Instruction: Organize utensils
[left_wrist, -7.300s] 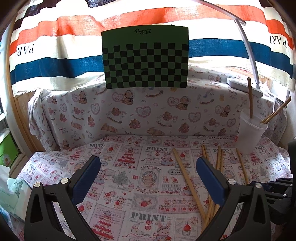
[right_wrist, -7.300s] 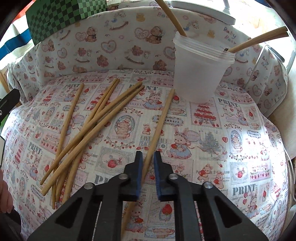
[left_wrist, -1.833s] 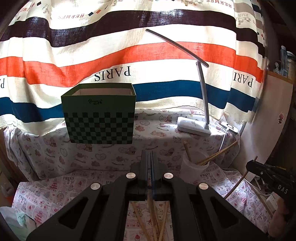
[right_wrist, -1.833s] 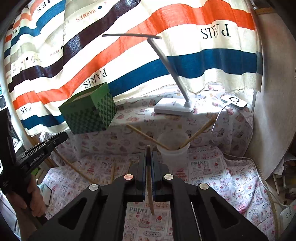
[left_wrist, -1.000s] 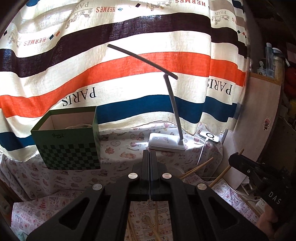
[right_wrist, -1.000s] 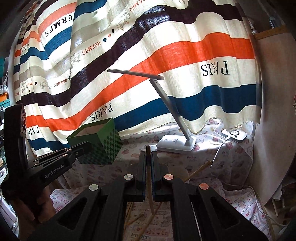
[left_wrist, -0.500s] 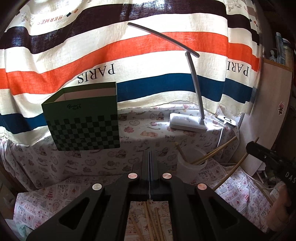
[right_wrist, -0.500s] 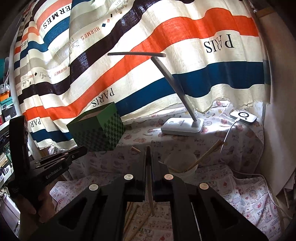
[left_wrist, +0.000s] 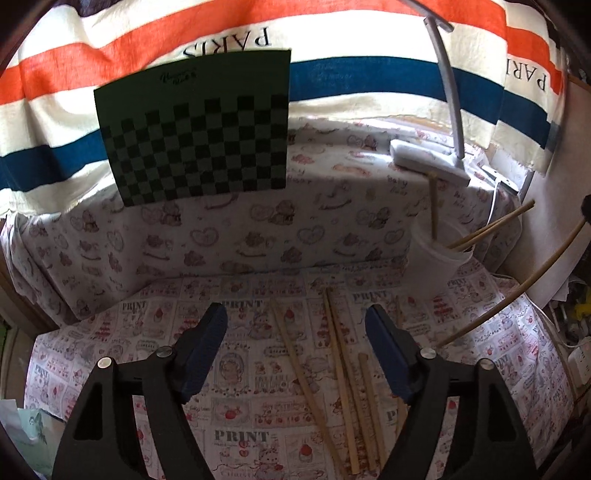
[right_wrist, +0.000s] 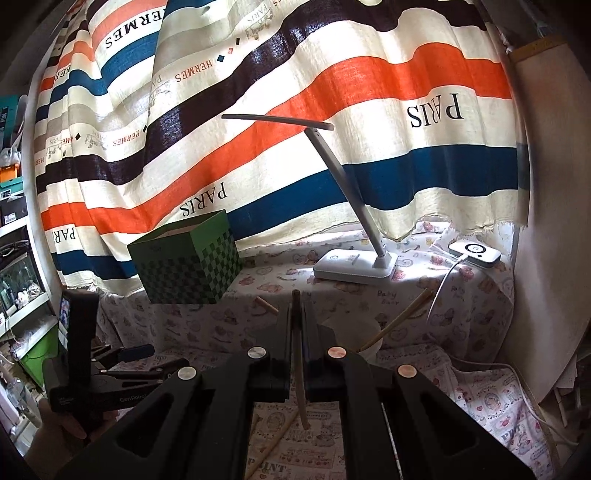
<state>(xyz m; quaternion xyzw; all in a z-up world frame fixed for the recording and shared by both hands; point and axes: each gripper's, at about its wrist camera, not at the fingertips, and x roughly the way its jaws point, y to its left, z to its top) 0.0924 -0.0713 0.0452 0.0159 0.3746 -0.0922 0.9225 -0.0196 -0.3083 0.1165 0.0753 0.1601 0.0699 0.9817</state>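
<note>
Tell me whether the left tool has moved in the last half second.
Yes. The left tool has dropped and tipped down: the green checkered box now sits higher and larger in its view, and its jaws, shut before, stand open over the loose chopsticks.

Matt printed cloth (left_wrist: 236, 373) covers the bench. The chopsticks (left_wrist: 334, 354) look like pale, smooth wood. The cup (left_wrist: 432, 262) is frosted translucent plastic. The checkered box (left_wrist: 195, 136) looks like matt cardboard; the lamp (right_wrist: 354, 262) is glossy white plastic.

The left gripper (left_wrist: 295, 338) gapes wide above loose chopsticks (left_wrist: 341, 373) on the patterned cloth (left_wrist: 147, 332).
</note>
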